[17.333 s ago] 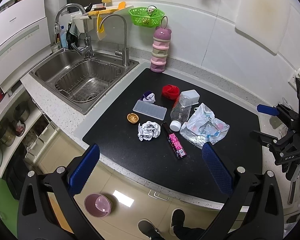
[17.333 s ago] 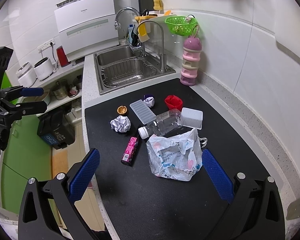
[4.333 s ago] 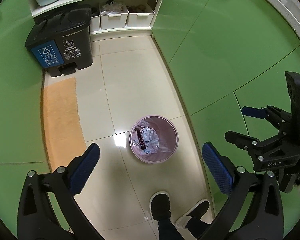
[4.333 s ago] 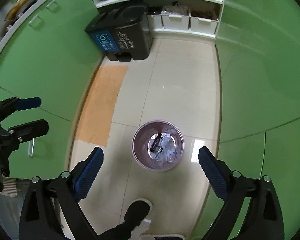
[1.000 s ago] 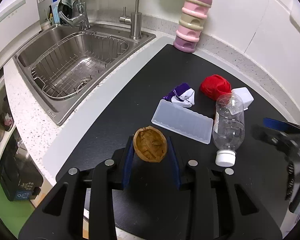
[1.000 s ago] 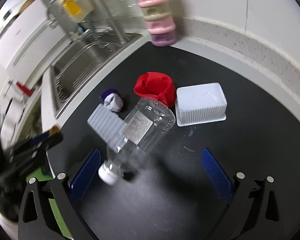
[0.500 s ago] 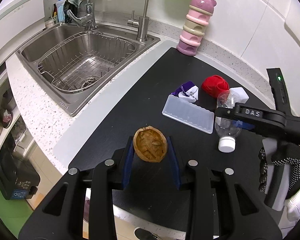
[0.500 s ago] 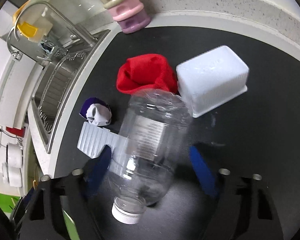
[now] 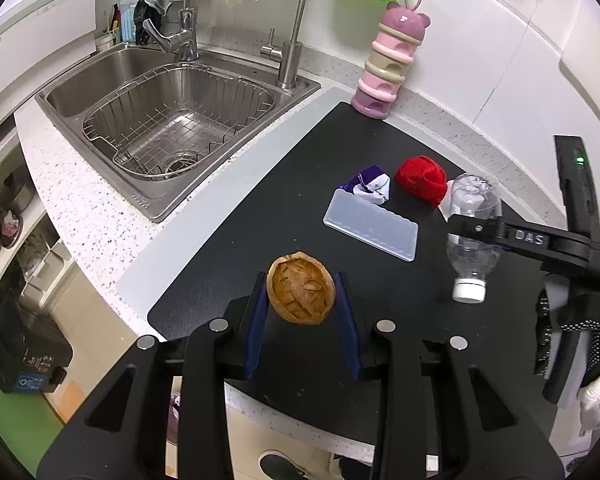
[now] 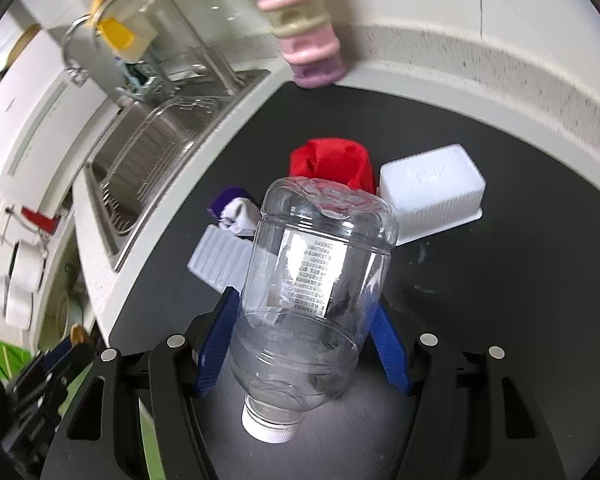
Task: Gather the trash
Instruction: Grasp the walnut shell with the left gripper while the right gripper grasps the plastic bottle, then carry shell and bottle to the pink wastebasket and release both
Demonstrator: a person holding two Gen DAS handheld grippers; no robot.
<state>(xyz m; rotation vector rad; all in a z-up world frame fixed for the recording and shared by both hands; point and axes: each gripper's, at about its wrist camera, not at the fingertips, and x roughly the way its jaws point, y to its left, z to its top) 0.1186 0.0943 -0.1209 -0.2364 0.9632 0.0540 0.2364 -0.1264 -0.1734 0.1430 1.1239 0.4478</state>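
Note:
My left gripper point(image 9: 302, 308) is shut on a brown walnut shell point(image 9: 301, 293) and holds it above the front edge of the black mat point(image 9: 260, 216). My right gripper point(image 10: 300, 340) is shut on a clear plastic bottle point(image 10: 312, 280) with a white cap, lifted off the mat; the bottle also shows in the left wrist view point(image 9: 474, 232). On the mat lie a red cloth point(image 9: 422, 178), a purple and white wrapper point(image 9: 368, 186), a clear ridged lid point(image 9: 370, 230) and a white box point(image 10: 432, 196).
A steel sink point(image 9: 160, 120) with a wire basket lies to the left. A pink stacked container point(image 9: 388, 68) stands at the back wall. A dark bin point(image 9: 20, 356) stands on the floor at lower left, below the counter edge.
My right gripper has closed on the bottle and lifted it off the mat. My left gripper has risen and drawn back a little with the walnut shell.

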